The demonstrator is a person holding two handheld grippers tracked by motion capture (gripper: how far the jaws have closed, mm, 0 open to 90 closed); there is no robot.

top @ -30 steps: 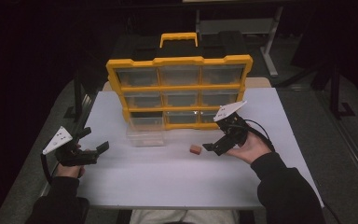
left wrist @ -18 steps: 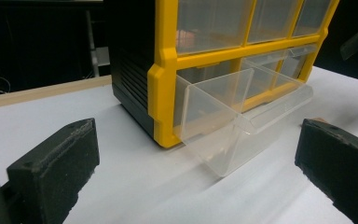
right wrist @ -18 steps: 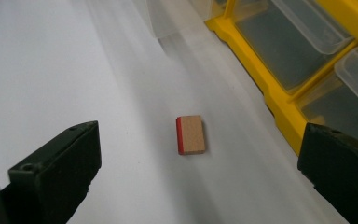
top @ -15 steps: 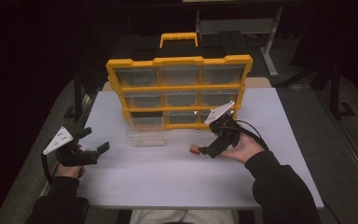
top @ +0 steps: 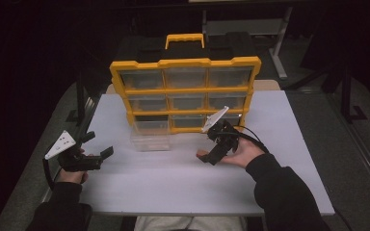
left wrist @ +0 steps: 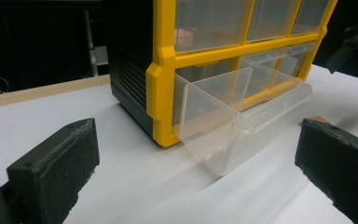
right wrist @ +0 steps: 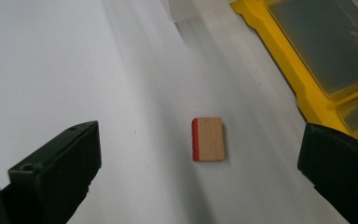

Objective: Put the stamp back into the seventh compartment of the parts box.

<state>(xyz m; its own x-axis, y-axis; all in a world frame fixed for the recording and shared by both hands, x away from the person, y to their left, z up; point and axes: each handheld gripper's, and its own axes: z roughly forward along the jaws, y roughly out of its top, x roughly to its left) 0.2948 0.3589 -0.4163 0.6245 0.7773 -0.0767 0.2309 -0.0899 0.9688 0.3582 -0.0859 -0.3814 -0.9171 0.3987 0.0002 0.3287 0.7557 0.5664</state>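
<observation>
The right tongs (top: pixel 211 155) are hovering with jaws spread wide over a small block (right wrist: pixel 208 139), which is lying flat on the white tabletop (top: pixel 173 183) between them, untouched, just near of the yellow organizer (top: pixel 185 65). The left tongs (top: pixel 96 153) are gaping apart too, sitting low at the left edge and facing a clear drawer (left wrist: pixel 233 119) that is sticking out of the organizer's bottom-left slot, well left of the block.

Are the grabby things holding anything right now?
No. Both are open and hold nothing. The right hand-held gripper hangs over a small wooden block lying on the table. The left hand-held gripper points at the pulled-out clear drawer.
</observation>
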